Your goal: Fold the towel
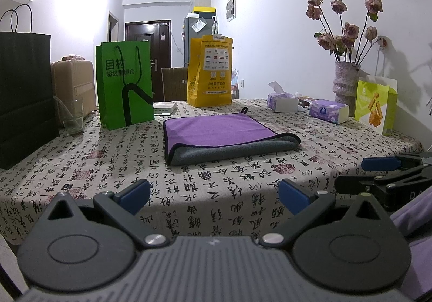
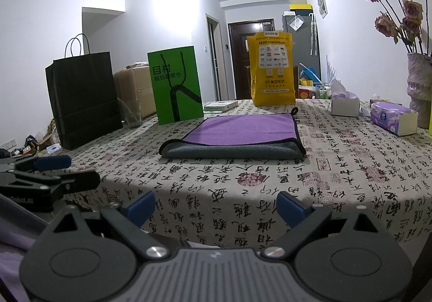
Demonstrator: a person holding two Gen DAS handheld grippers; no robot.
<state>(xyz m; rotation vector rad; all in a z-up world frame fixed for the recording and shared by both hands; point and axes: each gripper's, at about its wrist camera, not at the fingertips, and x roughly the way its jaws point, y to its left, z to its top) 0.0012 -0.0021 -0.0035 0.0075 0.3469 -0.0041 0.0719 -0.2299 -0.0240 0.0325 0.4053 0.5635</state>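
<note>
In the left wrist view, the left gripper (image 1: 213, 195) has its jaws spread wide with nothing between them, and the folded purple-and-grey towel (image 1: 229, 137) lies flat on the tablecloth (image 1: 108, 167) well ahead at twelve o'clock. In the right wrist view, the right gripper (image 2: 215, 206) is likewise spread and holding nothing, the towel (image 2: 237, 137) well apart at about twelve o'clock, clear of both fingers.

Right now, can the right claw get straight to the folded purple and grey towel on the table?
Probably yes. The right claw is open and empty, and only bare calligraphy-print tablecloth lies between it and the purple and grey folded towel. The bags stand off behind.
</note>
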